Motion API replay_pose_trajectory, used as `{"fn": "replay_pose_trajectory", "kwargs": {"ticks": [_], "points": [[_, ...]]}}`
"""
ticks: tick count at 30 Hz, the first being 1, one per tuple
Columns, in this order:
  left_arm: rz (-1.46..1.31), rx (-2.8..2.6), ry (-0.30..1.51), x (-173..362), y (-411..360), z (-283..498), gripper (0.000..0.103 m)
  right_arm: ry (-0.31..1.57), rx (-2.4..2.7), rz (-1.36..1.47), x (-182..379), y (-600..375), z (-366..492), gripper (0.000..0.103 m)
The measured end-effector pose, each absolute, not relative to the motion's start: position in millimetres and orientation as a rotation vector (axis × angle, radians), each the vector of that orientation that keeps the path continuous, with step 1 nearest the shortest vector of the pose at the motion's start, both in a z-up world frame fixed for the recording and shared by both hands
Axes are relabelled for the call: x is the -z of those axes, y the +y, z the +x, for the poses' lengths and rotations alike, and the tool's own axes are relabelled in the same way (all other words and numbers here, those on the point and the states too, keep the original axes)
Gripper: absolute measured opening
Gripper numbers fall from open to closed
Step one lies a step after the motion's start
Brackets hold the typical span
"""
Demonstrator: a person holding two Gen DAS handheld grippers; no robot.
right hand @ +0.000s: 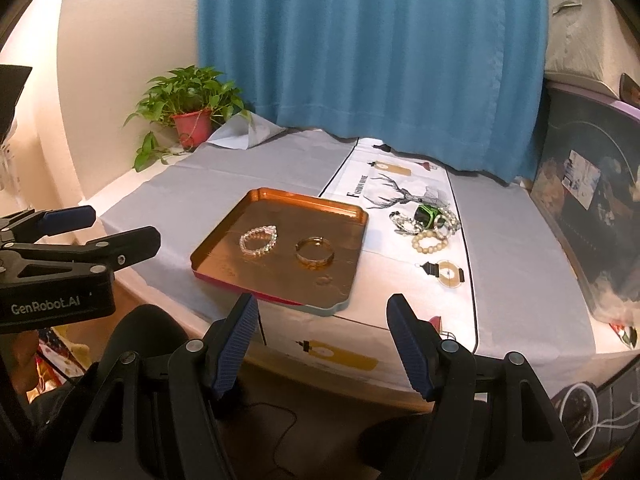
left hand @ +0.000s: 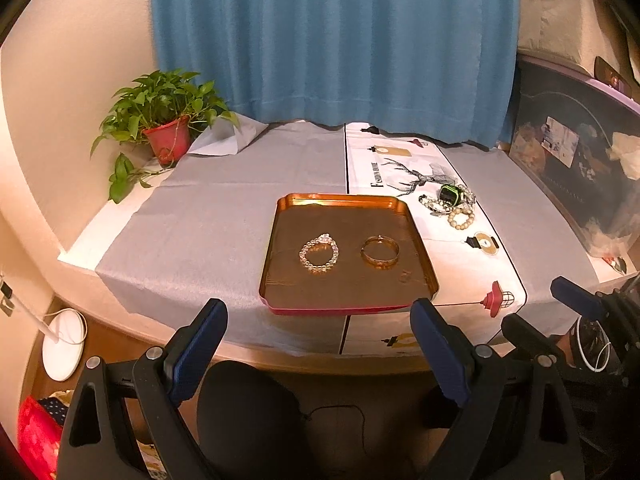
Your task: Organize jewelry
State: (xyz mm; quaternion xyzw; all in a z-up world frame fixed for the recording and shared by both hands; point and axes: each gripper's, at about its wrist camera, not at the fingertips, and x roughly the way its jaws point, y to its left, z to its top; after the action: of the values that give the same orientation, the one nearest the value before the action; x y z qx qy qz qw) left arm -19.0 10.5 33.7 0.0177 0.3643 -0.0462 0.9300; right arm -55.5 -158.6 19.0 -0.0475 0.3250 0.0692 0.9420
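Observation:
A gold tray (left hand: 416, 240) (right hand: 224, 220) lies on the table with a clear beaded bracelet (left hand: 319, 254) (right hand: 259, 240) on its left and a gold bangle (left hand: 380, 252) (right hand: 315, 251) on its right. To the tray's right, a heap of jewelry (left hand: 450, 202) (right hand: 428, 222) lies on the printed runner: bead bracelets and a green-and-black piece. My left gripper (left hand: 320, 316) hangs open before the table's front edge, below the tray. My right gripper (right hand: 322, 314) is also open and empty, near the tray's front corner. Each gripper appears from the side in the other's view.
A potted plant (left hand: 166, 120) (right hand: 192, 112) stands at the back left corner. A blue curtain (left hand: 332, 40) hangs behind the table. A dark storage box (left hand: 580, 160) (right hand: 592, 208) lines the right side. A chair and a white lamp base (left hand: 64, 344) sit below the table edge.

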Motion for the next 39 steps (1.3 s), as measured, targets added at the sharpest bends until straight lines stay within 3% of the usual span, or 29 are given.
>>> {"fn": "replay_pose_trajectory", "kwargs": {"ticks": [16,39], "points": [[0.087,0.124,0.858,-13,-32,44,0.091,0.728,0.011,0.045,18,-242,-10,0.069],[0.173,0.248,1.018,40,-188,268,0.091,0.852,0.120,0.189,112,-363,219,0.070]]}}
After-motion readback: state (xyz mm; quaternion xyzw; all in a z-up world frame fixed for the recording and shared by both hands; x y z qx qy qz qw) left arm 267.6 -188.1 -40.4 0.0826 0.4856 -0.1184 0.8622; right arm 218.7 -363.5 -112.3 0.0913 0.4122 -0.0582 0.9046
